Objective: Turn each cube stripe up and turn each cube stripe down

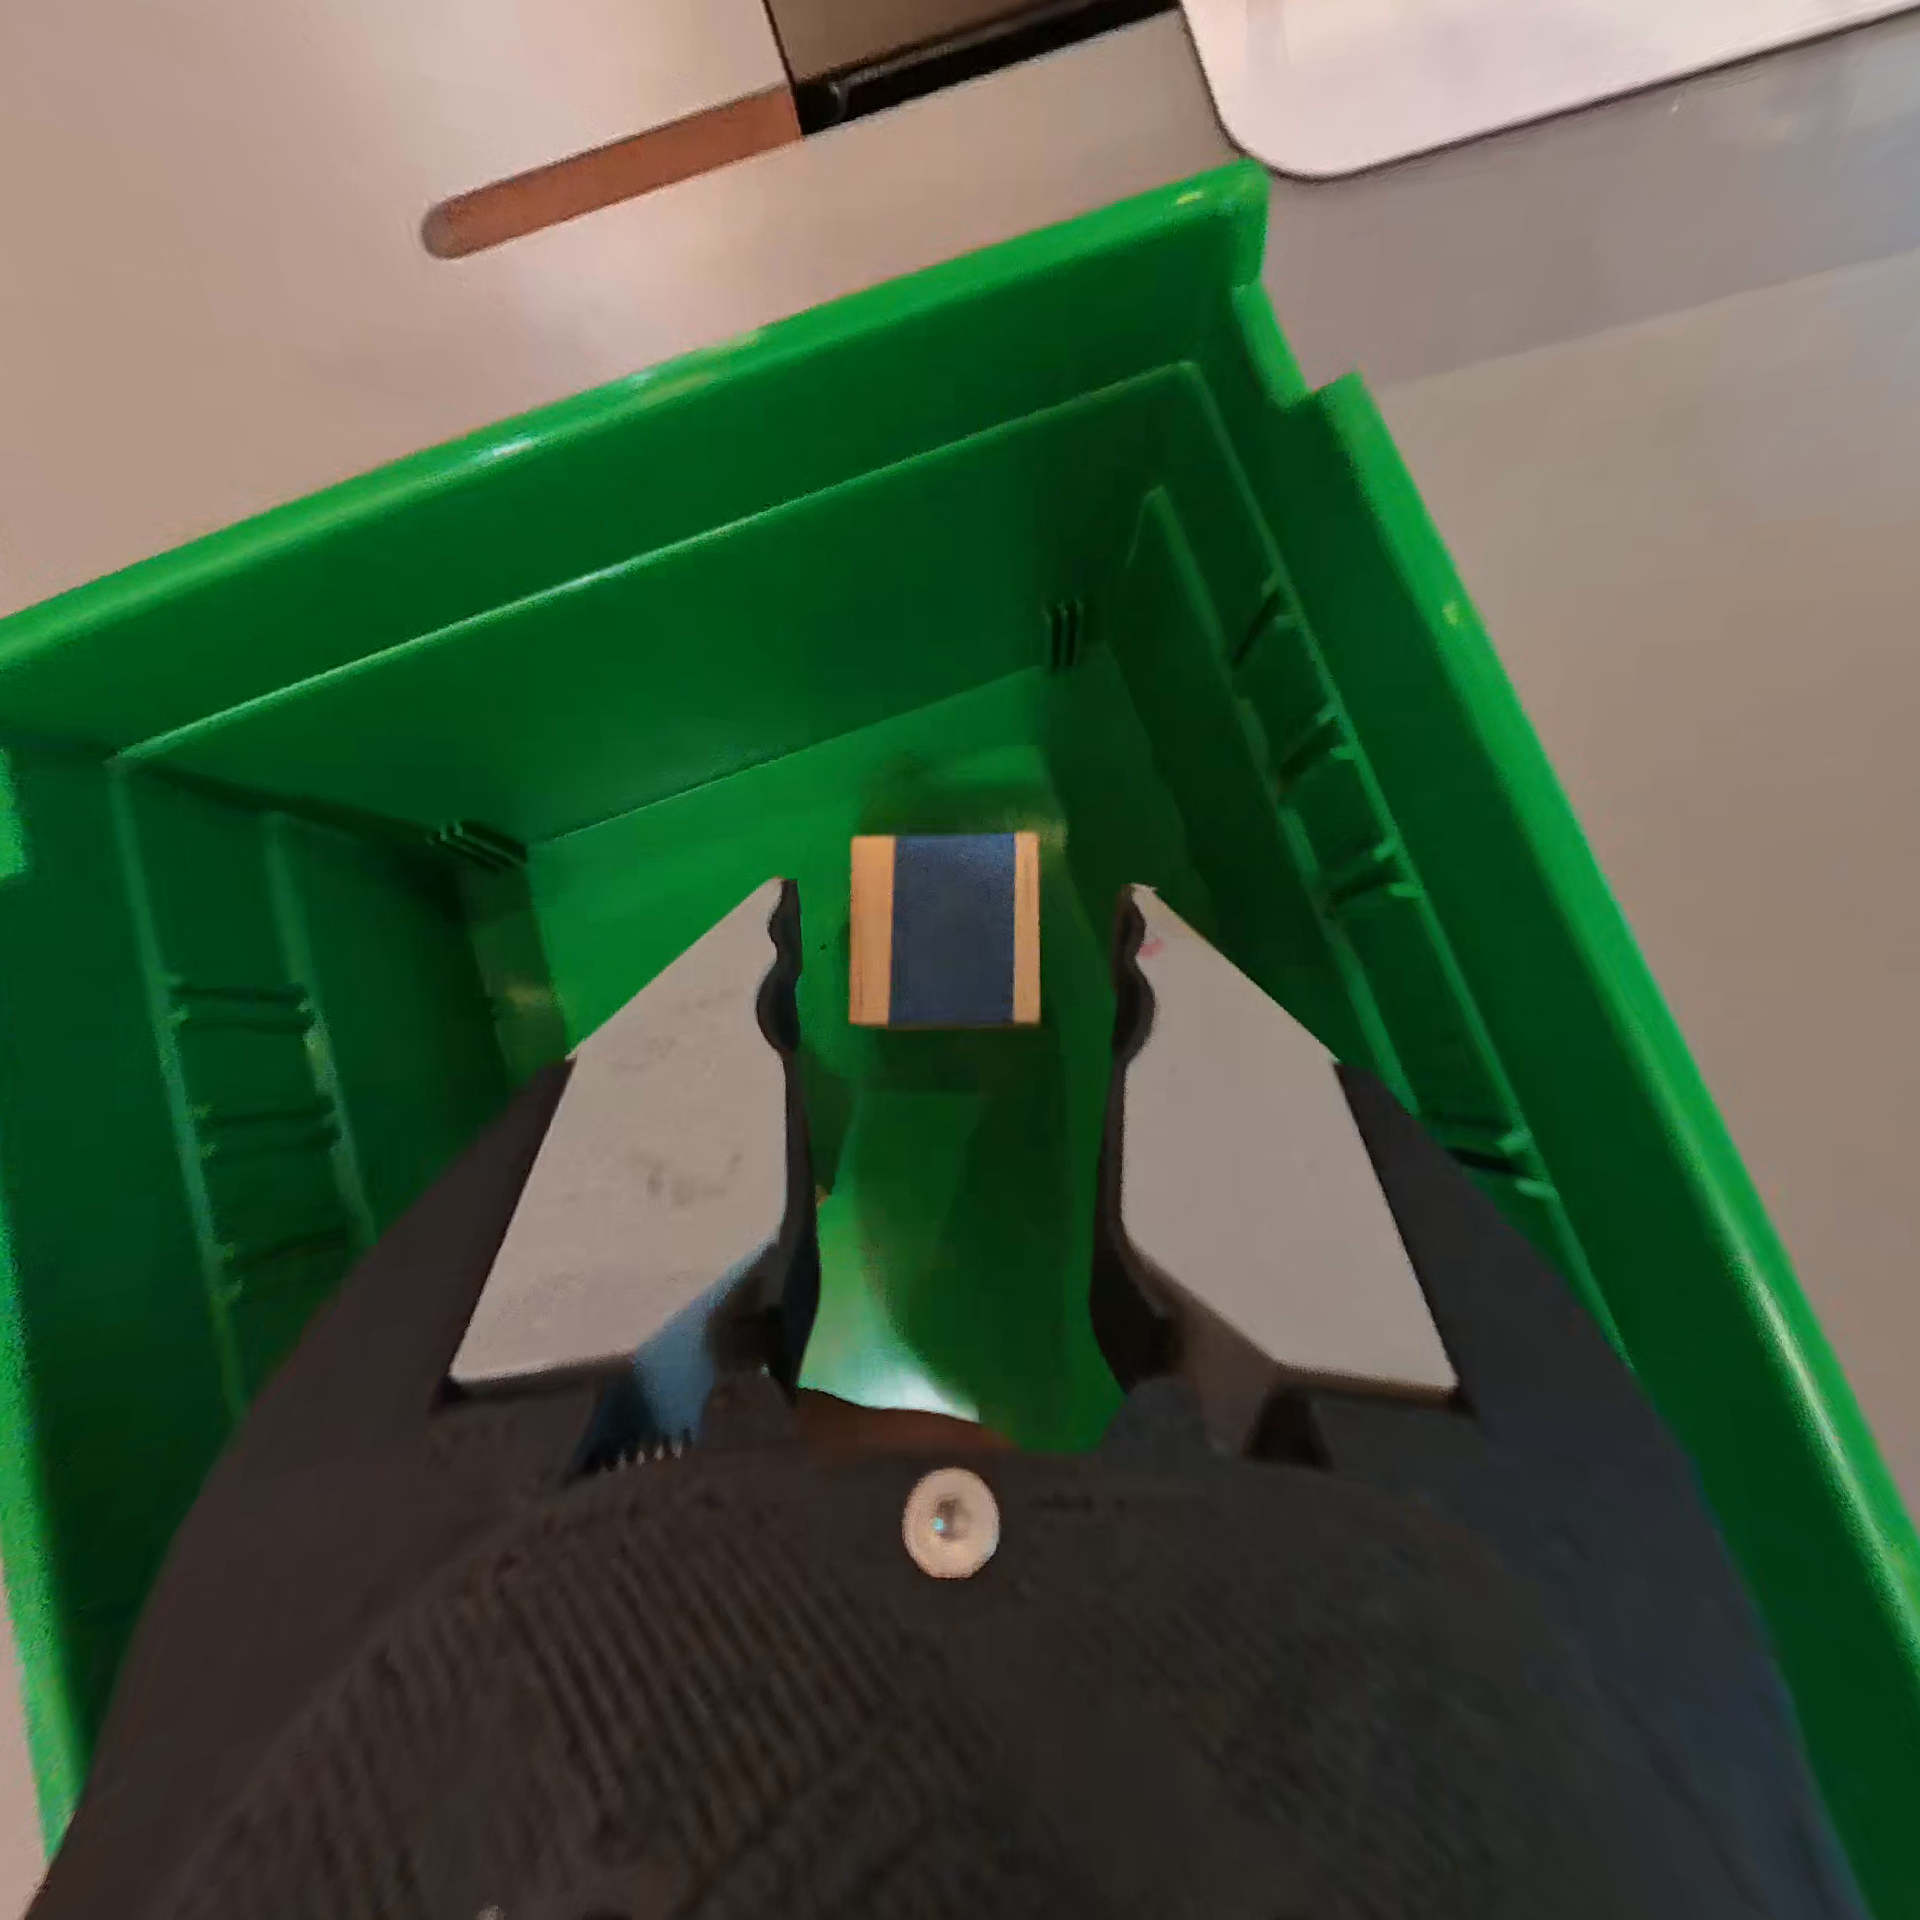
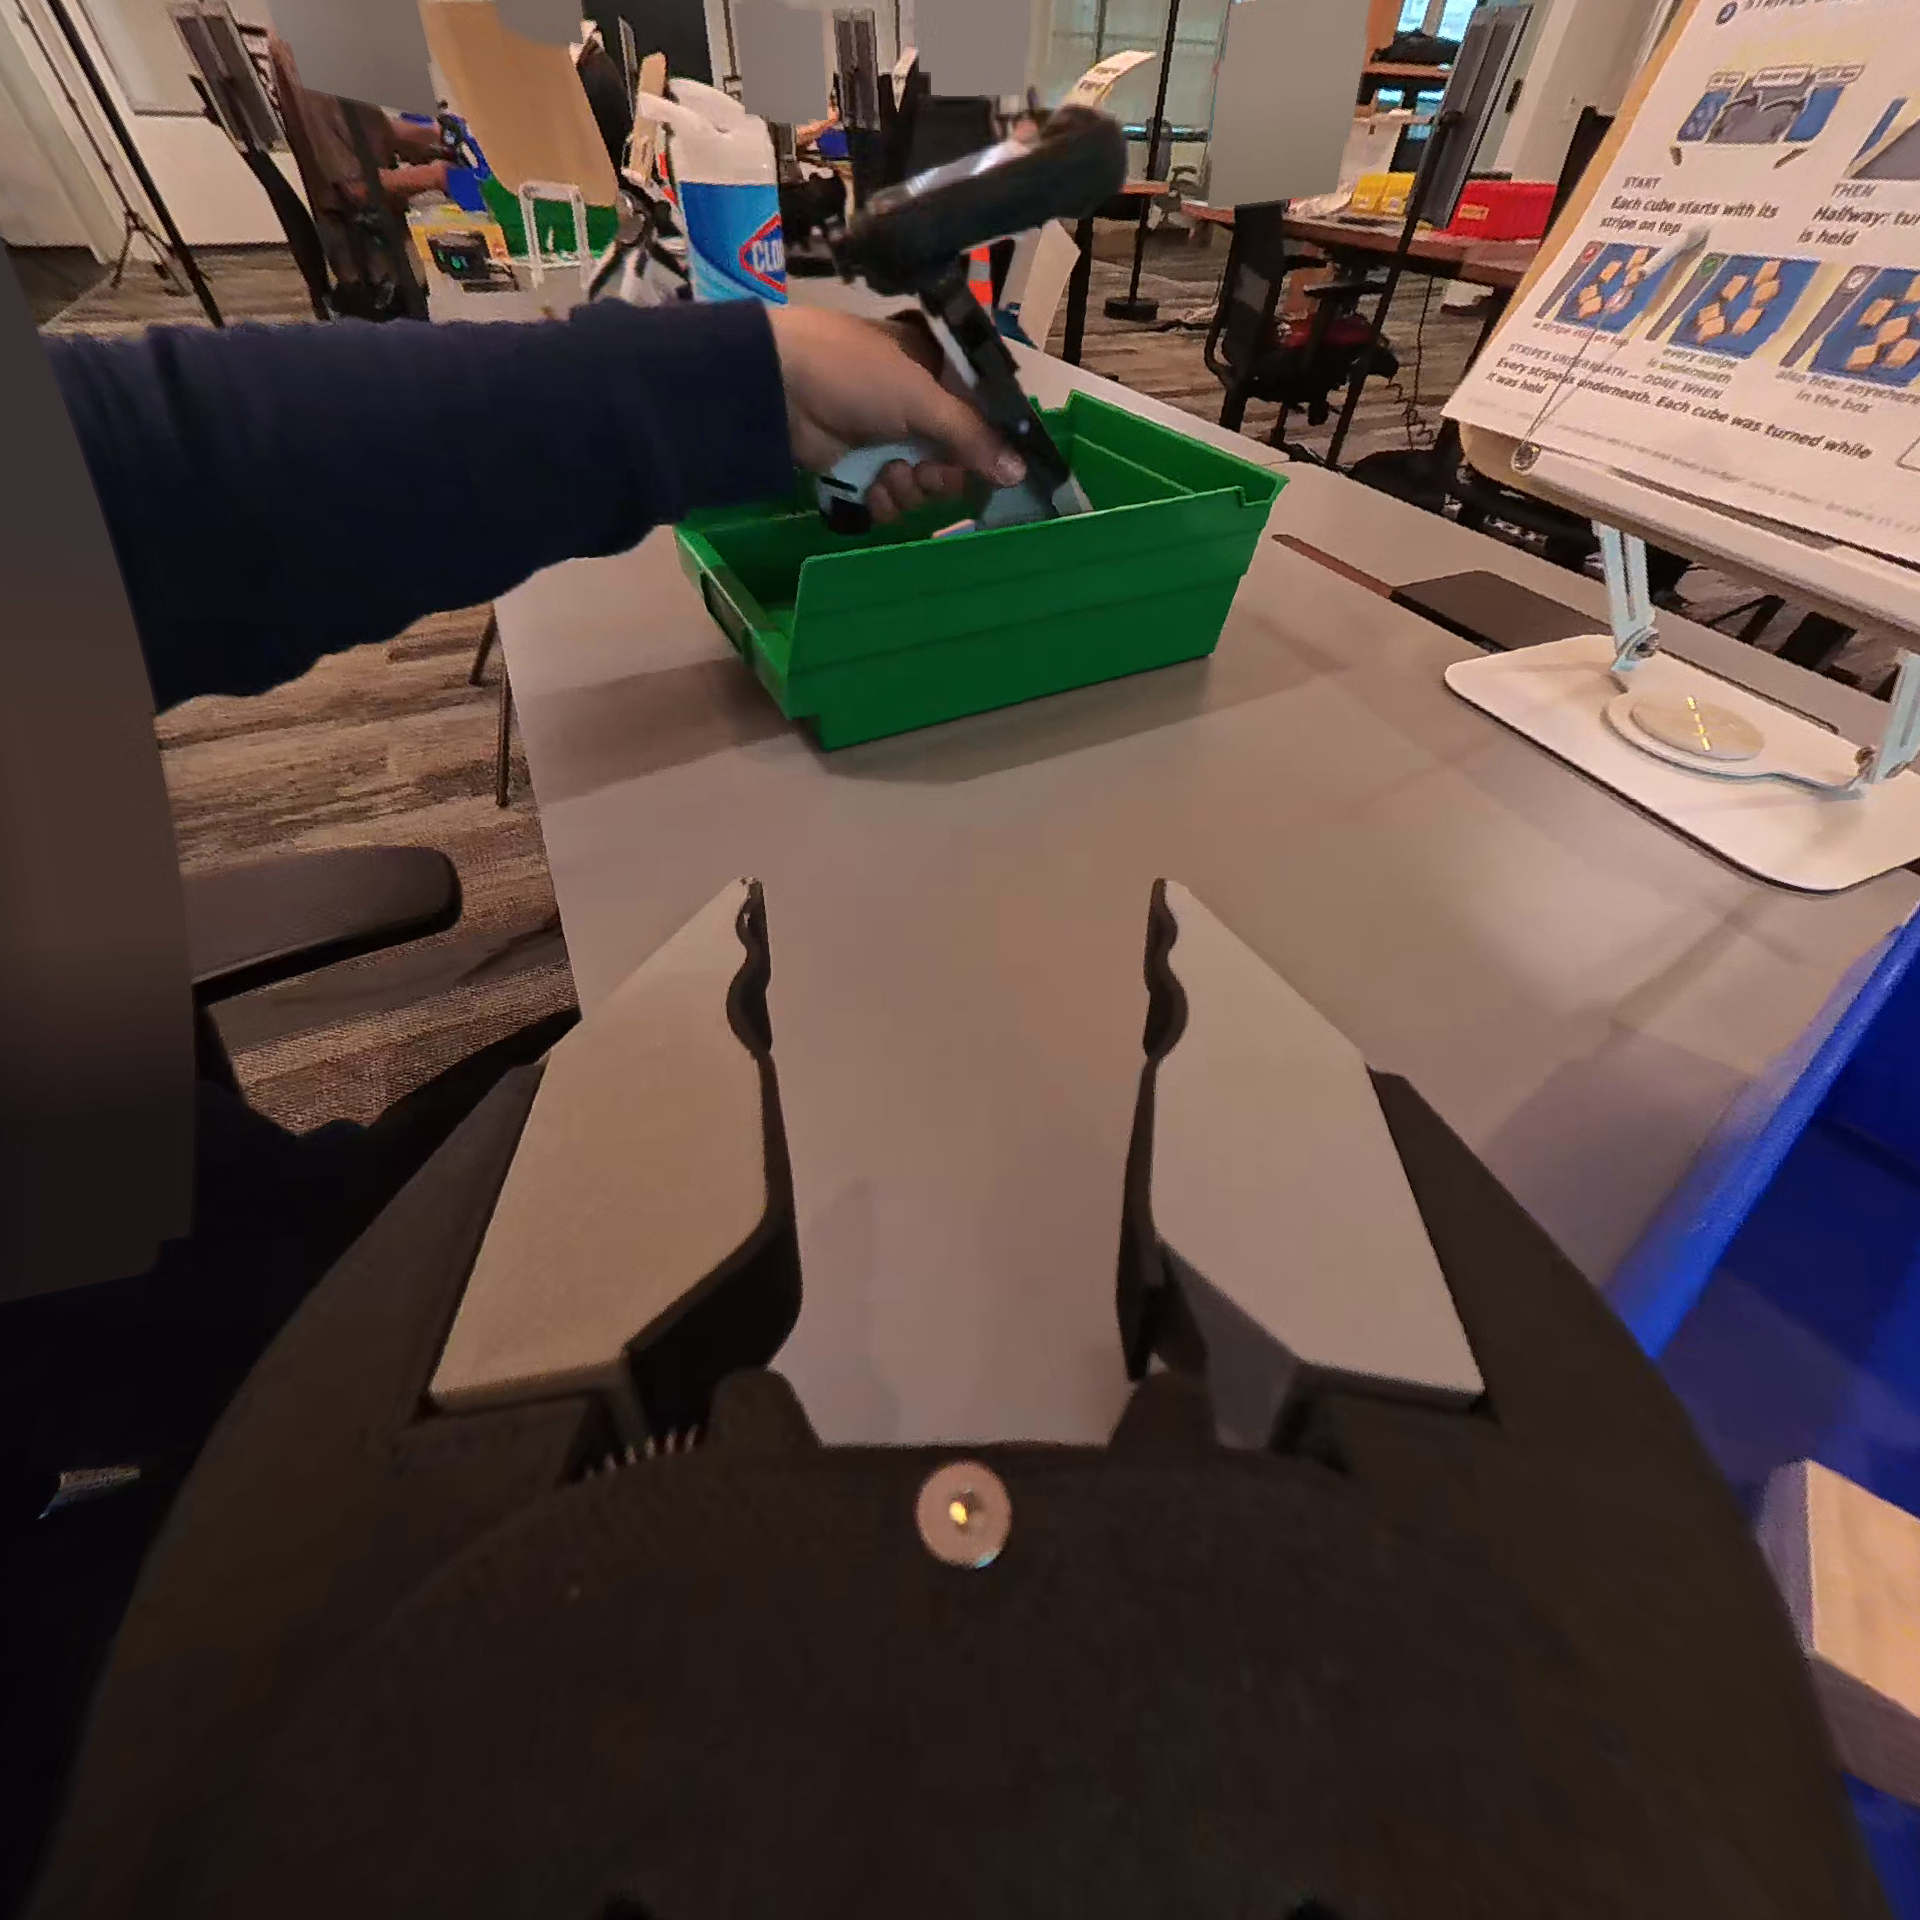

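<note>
Green bin [image 1: 727,582]: plastic, sits on the grey bench [image 2: 1039,935]; the left tongs reach down into it, and it lies well ahead of the right tongs.
Cube [image 1: 943,929]: pale wood with a broad blue stripe facing up; it rests on the bin floor just beyond the tips of the left tongs, in line with the gap between them, touching neither finger.
Left tongs [image 1: 956,914]: spread wide, nothing gripped; the right wrist view shows a hand [image 2: 883,405] in a dark sleeve holding them tilted into the bin.
Right tongs [image 2: 956,914]: spread wide, nothing between the fingers; only bare bench shows in the gap.
White stand [image 2: 1704,748]: ahead and to the right of the right tongs, carrying a printed instruction sheet [image 2: 1725,260].
Blue bin [image 2: 1808,1247]: close on the right of the right tongs.
</note>
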Motion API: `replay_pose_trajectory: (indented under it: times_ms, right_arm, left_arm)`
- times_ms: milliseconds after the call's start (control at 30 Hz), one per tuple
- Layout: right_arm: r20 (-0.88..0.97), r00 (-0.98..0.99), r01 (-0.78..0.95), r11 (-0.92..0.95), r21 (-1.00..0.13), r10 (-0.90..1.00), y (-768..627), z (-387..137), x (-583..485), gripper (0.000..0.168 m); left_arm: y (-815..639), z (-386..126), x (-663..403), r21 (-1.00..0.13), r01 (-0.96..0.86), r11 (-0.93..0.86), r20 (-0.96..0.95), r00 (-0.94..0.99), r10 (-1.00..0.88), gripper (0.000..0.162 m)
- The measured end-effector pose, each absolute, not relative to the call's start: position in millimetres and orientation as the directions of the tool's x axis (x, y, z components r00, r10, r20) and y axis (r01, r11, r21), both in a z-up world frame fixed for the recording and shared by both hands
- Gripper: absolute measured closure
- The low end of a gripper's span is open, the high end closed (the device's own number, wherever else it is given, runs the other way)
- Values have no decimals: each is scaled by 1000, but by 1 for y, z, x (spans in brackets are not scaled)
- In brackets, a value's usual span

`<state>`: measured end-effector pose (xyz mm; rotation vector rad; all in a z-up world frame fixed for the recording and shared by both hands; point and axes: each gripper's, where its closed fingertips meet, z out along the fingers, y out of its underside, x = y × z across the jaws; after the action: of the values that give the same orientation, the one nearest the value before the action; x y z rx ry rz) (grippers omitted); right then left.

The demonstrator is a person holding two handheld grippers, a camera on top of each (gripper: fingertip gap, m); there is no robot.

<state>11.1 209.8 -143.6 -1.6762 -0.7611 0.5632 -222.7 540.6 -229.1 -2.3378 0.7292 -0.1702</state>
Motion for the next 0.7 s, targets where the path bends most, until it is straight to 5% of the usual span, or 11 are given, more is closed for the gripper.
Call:
replay_pose_trajectory:
  times_ms: [167,367,567,700]
  right_arm:
    - [42,696,203,-140,-969,716,200,-140,11,98]
    - [91,715,229,-110,-967,694,190,-120,1,99]
    - [120,729,282,-137,-950,674,197,-99,-8,102]
    - [31,743,195,-172,-966,669,197,-90,-15,104]
  left_arm:
    - [555,-259,-225,-530,-567,-631,-186,804,-565,119]
    - [551,-247,-225,-584,-598,-550,-273,782,-560,119]
    - [470,-111,-195,-925,-349,-147,-188,760,-622,120]
    - [339,-41,-164,-970,-135,201,-242,591,-770,120]
